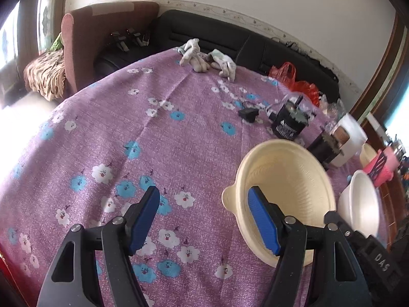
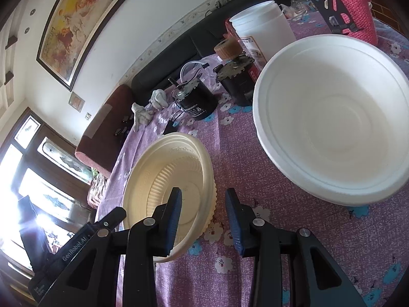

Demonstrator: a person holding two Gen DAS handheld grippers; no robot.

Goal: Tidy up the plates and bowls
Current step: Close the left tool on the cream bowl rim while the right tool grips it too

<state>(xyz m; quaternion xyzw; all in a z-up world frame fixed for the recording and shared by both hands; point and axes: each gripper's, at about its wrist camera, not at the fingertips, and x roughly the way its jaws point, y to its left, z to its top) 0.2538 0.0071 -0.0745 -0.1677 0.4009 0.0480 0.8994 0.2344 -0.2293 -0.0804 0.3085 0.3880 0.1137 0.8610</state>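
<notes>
Two bowls show in my left wrist view: the cream bowl (image 1: 286,199) behind my left gripper (image 1: 204,220), whose fingers are spread wide and empty, and a white bowl (image 1: 360,204) beside it. Black motors (image 1: 288,122), gloves (image 1: 204,58) and a red bag (image 1: 294,76) crowd the floral tablecloth (image 1: 153,140); a dark sofa (image 1: 217,33) runs behind.

In my right wrist view, the right gripper (image 2: 204,220) is open and empty, its left finger over the cream bowl's rim. The white bowl sits right, partly cut off. A painting (image 2: 84,18) hangs behind.
</notes>
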